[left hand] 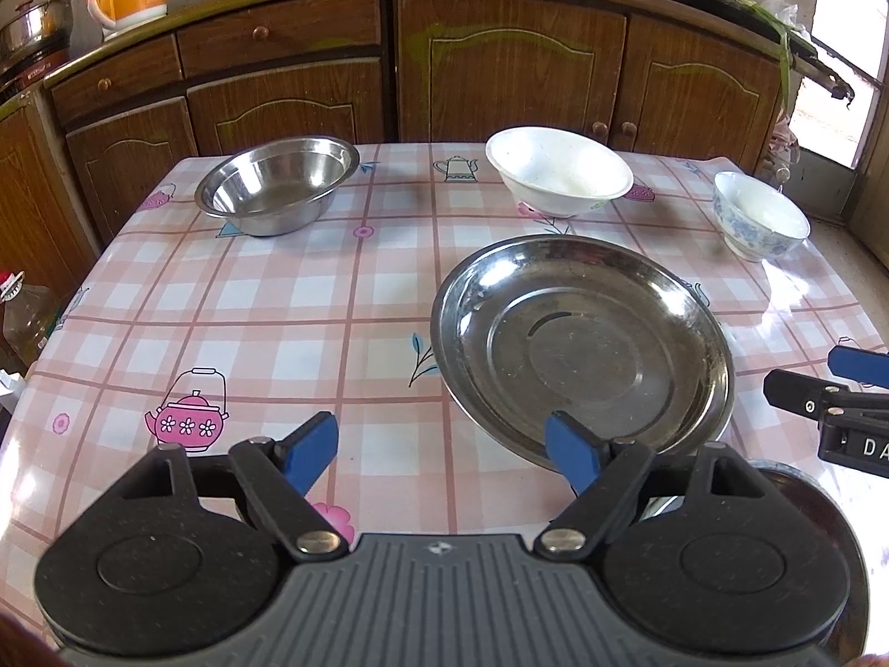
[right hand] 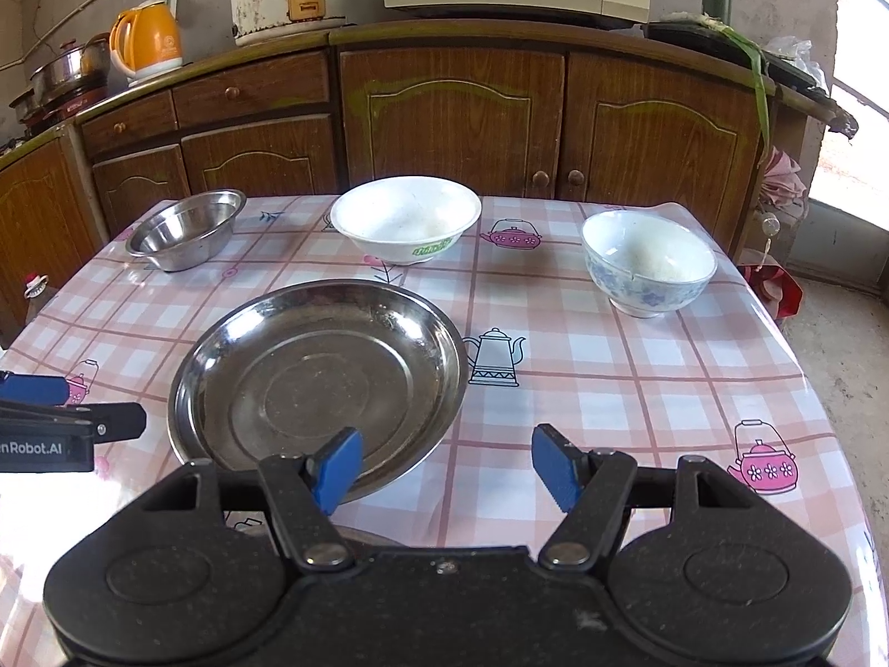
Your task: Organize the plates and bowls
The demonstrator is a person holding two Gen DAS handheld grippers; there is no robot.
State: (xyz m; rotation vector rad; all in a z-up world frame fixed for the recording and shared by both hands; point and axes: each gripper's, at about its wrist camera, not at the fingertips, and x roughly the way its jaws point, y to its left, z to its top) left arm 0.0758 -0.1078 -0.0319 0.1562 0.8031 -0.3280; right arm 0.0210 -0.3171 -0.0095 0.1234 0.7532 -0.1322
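The bench (left hand: 266, 300) wears a pink checked cloth printed with teapots. At its far left stands a steel bowl (left hand: 276, 184), upright and empty. To the right of it, also along the far edge, is a wide white bowl (left hand: 558, 169), and further right, near the far right corner, a smaller blue-patterned bowl (left hand: 760, 215). All three stand well apart from each other. Nearer the cameras, in front of the white bowl, a steel plate (left hand: 580, 342) lies flat on the cloth.

The left gripper (left hand: 441, 450) hangs over the near left part of the bench, its blue fingers (left hand: 308, 450) spread wide with nothing between them; its right finger shows in front of the plate's near rim. The right gripper (right hand: 444, 467) hangs to the right of it, fingers equally wide and empty, its left finger (right hand: 338, 467) over the plate's near rim. Whether either finger touches the rim cannot be told.

Behind the bench runs a row of brown cupboards (right hand: 455, 128).
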